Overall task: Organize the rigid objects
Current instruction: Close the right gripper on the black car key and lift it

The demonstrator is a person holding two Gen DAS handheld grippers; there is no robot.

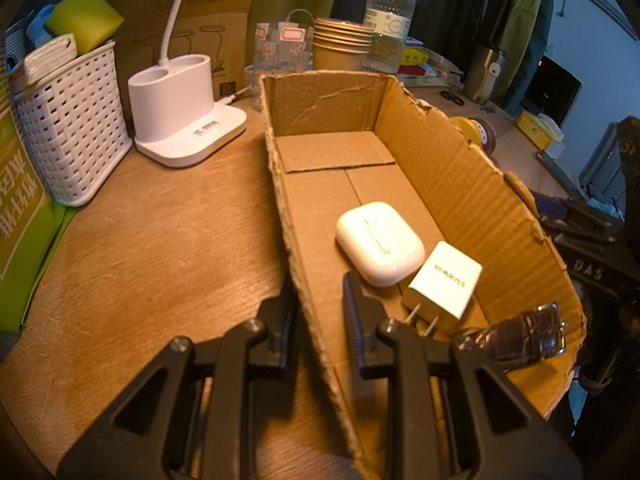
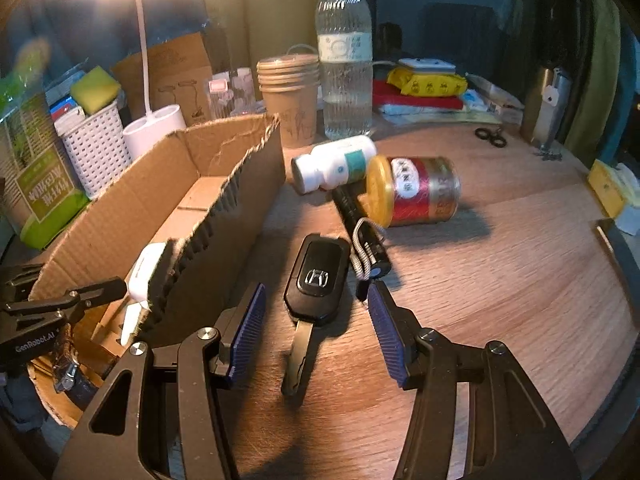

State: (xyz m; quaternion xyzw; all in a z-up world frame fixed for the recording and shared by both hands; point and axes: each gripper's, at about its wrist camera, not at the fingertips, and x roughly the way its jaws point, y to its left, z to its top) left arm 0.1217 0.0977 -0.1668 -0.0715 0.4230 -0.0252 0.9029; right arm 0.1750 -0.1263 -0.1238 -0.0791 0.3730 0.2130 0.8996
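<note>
A cardboard box (image 1: pixel 460 184) sits on the wooden table and holds a white earbud case (image 1: pixel 378 242), a white charger plug (image 1: pixel 444 280) and a dark watch (image 1: pixel 524 336). My left gripper (image 1: pixel 316 296) is shut on the box's left wall, one finger on each side. My right gripper (image 2: pixel 316 312) is open, its fingers on either side of a black car key (image 2: pixel 316 276) lying on the table beside the box (image 2: pixel 236 200). A black flashlight (image 2: pixel 360 224), a white pill bottle (image 2: pixel 336 164) and a red-gold tin (image 2: pixel 416 190) lie beyond the key.
A white lamp base (image 1: pixel 180 108), a white basket (image 1: pixel 68 120), paper cups (image 2: pixel 290 92) and a water bottle (image 2: pixel 346 52) stand at the back. Scissors (image 2: pixel 490 136) and a steel flask (image 2: pixel 550 108) are at the far right. A green carton (image 1: pixel 20 208) stands left.
</note>
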